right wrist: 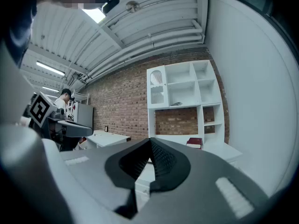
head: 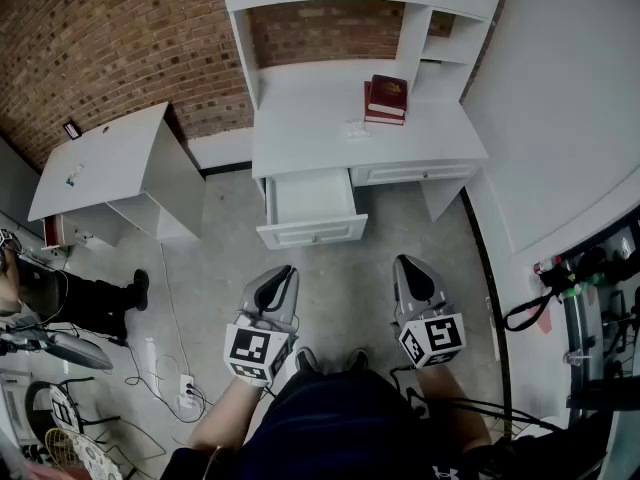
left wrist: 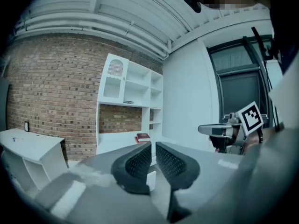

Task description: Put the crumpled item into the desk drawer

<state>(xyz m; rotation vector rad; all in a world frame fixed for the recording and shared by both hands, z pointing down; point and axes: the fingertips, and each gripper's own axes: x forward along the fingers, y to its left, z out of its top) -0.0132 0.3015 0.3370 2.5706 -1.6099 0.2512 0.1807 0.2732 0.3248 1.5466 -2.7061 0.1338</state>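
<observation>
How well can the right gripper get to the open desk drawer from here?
Probably yes, after a step forward. The right gripper hangs short of the open drawer, off to its right, and only floor lies between them; nothing seems to block the way.

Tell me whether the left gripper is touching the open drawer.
Apart. The head view shows the left gripper held short of the drawer, with a strip of floor between them.

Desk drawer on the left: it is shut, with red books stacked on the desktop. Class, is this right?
No. The left drawer is pulled open, not shut, as the head view shows. The red books are indeed stacked on the desktop.
</observation>
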